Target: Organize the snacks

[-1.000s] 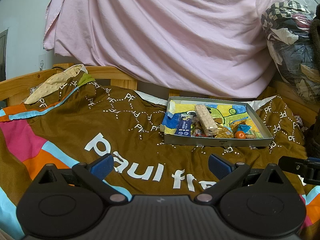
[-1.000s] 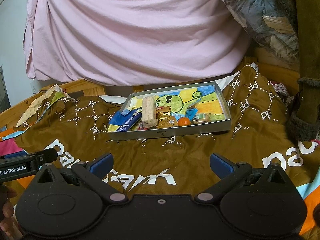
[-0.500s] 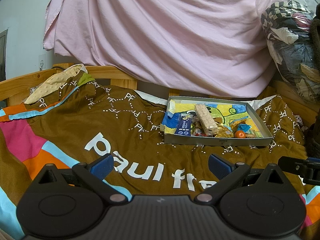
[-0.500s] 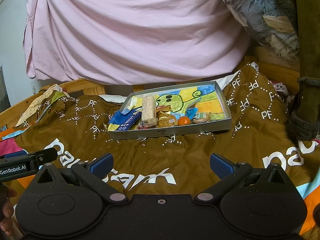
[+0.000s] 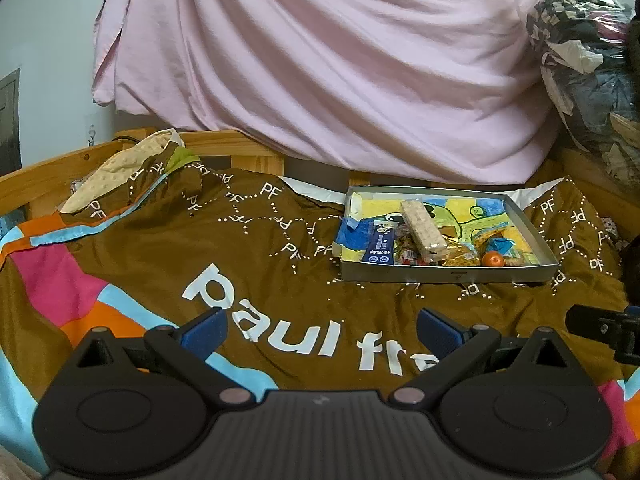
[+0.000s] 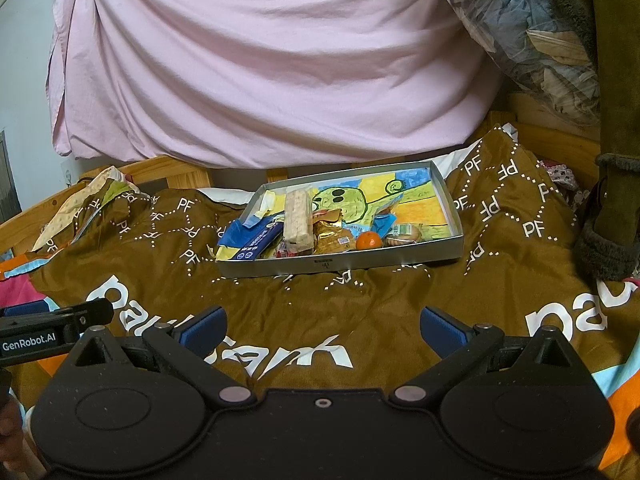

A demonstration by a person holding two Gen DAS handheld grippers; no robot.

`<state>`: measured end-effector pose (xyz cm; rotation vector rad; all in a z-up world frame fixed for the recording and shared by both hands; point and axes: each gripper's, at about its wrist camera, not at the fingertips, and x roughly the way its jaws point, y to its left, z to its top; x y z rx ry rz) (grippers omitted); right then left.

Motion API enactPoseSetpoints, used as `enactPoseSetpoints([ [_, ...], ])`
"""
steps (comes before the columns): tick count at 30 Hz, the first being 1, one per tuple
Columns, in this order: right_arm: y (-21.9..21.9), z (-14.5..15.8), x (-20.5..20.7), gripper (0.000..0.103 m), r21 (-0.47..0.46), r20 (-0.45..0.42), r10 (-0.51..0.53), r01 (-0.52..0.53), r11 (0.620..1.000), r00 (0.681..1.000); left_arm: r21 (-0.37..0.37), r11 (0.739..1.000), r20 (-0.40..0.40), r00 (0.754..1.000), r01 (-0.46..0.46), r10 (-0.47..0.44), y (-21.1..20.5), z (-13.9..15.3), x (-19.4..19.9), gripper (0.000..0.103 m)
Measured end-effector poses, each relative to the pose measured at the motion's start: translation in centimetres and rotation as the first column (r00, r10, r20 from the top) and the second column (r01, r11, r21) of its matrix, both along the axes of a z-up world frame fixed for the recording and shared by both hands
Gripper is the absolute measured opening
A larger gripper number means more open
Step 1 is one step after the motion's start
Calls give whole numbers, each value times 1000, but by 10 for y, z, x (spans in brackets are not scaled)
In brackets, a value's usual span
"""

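Both the left gripper (image 5: 322, 328) and the right gripper (image 6: 322, 326) hovered spread wide and empty over the brown quilt (image 5: 248, 264). Ahead, the tray (image 6: 340, 266) held snacks; a pale wafer bar (image 6: 298, 220) lay lengthwise, pointing away.

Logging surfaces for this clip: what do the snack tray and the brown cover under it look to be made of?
The tray looks like thin sheet metal, matte grey: straight folded walls, crisp corners and a small stamped mark on the front wall; painted card cannot be excluded. The brown cover looks like soft woven fabric with a slight sheen: it creases and folds, carrying printed white lettering.
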<state>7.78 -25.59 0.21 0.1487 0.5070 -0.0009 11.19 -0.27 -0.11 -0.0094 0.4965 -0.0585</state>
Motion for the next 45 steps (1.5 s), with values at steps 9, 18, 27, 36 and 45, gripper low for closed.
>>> enactPoseSetpoints([
  [9, 0, 0, 1, 102, 0, -1, 0, 0, 1000, 1000, -2, 1000, -7, 1000, -4, 4, 1, 0, 1, 103],
  [18, 0, 0, 1, 102, 0, -2, 0, 0, 1000, 1000, 8, 1000, -6, 1000, 1, -1, 0, 0, 1, 103],
  [27, 0, 0, 1, 102, -1, -4, -1, 1, 1000, 1000, 12, 1000, -7, 1000, 2, -2, -1, 0, 1, 103],
  [36, 1, 0, 1, 102, 0, -4, -2, 2, 1000, 1000, 10, 1000, -9, 1000, 14, -14, 0, -1, 1, 103],
  [45, 2, -4, -4, 102, -1, -8, -1, 1, 1000, 1000, 8, 1000, -17, 1000, 14, -14, 2, -1, 3, 103],
])
